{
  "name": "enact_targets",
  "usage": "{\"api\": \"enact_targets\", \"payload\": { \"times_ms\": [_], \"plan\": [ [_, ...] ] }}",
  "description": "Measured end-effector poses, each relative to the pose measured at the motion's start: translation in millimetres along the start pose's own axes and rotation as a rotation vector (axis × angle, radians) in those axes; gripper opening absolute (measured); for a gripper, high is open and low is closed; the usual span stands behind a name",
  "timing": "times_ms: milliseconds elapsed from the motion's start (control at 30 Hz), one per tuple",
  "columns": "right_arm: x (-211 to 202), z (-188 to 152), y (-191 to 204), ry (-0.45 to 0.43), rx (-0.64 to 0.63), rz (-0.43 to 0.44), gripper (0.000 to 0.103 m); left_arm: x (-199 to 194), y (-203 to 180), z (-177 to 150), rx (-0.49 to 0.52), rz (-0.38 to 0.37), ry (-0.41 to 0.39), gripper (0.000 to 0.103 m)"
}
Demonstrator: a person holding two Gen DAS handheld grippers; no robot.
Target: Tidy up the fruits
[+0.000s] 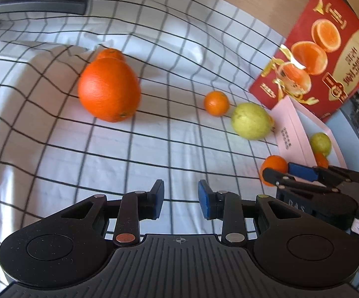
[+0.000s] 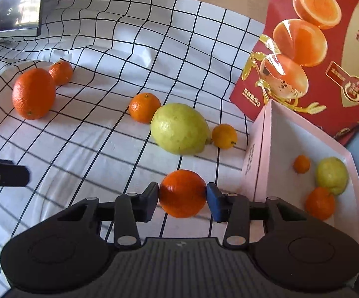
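My right gripper (image 2: 182,196) is shut on a small orange (image 2: 182,192), held just left of the pink box (image 2: 264,134); it also shows in the left wrist view (image 1: 273,165). The box holds a small orange (image 2: 320,203), a yellow-green fruit (image 2: 332,175) and a tiny orange (image 2: 301,164). On the cloth lie a large yellow-green fruit (image 2: 179,129), a small yellow-orange fruit (image 2: 224,136), an orange (image 2: 144,107), a big orange (image 2: 33,96) and a smaller one behind it (image 2: 60,72). My left gripper (image 1: 181,198) is open and empty over the cloth.
A white checked cloth (image 2: 92,149) covers the table, rumpled at the back. A red printed carton (image 2: 328,49) stands behind the pink box. A dark monitor base (image 1: 33,5) sits at the far left. The left gripper's finger (image 2: 3,175) shows at the left edge.
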State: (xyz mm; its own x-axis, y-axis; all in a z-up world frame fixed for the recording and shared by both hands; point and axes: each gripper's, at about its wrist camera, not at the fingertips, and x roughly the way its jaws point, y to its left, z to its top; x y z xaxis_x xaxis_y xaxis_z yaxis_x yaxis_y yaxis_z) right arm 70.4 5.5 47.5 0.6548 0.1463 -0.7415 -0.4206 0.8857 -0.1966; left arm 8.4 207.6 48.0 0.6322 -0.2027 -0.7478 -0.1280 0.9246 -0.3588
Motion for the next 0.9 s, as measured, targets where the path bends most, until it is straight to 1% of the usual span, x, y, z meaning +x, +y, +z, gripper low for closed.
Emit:
{"api": "enact_targets", "payload": {
  "times_ms": [33, 167, 200, 367, 500, 633, 733, 800, 867, 900],
  "plan": [
    [-4, -3, 0, -0.001, 0.007, 0.007, 0.041, 1, -2, 0, 0.006, -0.004, 0.004, 0.034],
    [-23, -15, -4, -0.005, 0.026, 0.058, 0.03, 3, -9, -1, 0.022, -0.012, 0.014, 0.034],
    [-28, -18, -5, -0.004, 0.028, 0.074, 0.029, 4, -10, -1, 0.026, -0.013, 0.016, 0.034],
    [-39, -34, -7, 0.017, 0.043, 0.11, 0.029, 7, -18, -3, 0.049, -0.023, 0.029, 0.034],
    [-40, -39, -10, 0.016, 0.057, 0.116, 0.029, 7, -21, -5, 0.061, -0.024, 0.034, 0.034],
    [-45, -40, -12, -0.008, 0.049, 0.119, 0.03, 5, -28, 4, 0.114, -0.052, 0.006, 0.034],
    [-51, -40, -15, -0.03, 0.056, 0.123, 0.039, 2, -35, 12, 0.149, -0.074, -0.027, 0.034],
    [-56, -38, -17, -0.052, 0.065, 0.115, 0.052, 1, -36, 16, 0.145, -0.076, -0.033, 0.034],
    [-59, -34, -20, -0.082, 0.054, 0.093, 0.06, 0, -35, 16, 0.138, -0.074, -0.034, 0.034],
    [-60, -29, -21, -0.097, 0.045, 0.08, 0.062, -1, -34, 15, 0.136, -0.072, -0.034, 0.034]
  ]
}}
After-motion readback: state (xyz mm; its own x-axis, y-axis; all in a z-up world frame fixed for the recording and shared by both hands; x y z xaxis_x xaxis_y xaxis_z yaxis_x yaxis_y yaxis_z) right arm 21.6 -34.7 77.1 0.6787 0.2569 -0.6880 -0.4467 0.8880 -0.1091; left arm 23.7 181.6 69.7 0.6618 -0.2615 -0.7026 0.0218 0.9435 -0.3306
